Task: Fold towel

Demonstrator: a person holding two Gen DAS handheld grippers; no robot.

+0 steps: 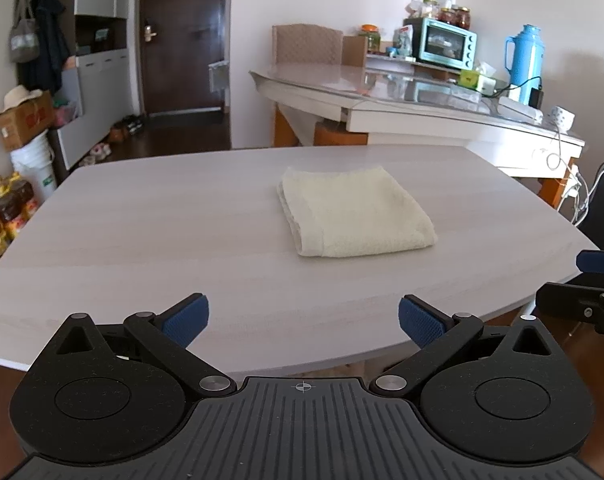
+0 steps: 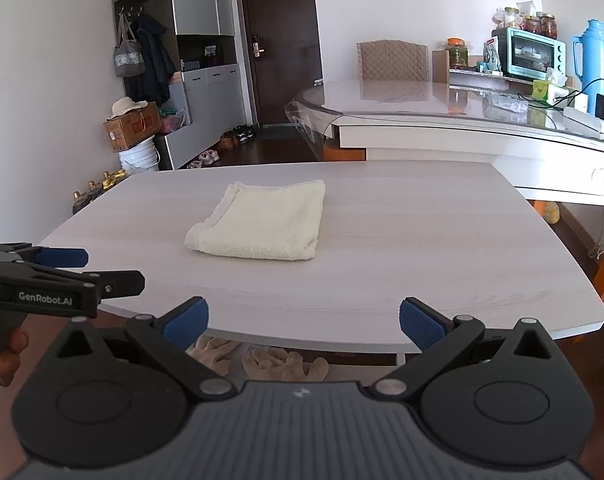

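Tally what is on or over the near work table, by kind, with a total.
Towel: 1, cream, folded, lying flat on the table.
Grippers: 2, the left gripper and the right gripper, both open and empty, held at the near edge and short of the towel.
Total: 3

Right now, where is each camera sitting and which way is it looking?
Left wrist: sits on the left gripper, jaws wide open, facing forward over the table at the folded towel; the right gripper peeks in.
Right wrist: sits on the right gripper, jaws open, same direction; a hand shows.
Both share towel, table, door.
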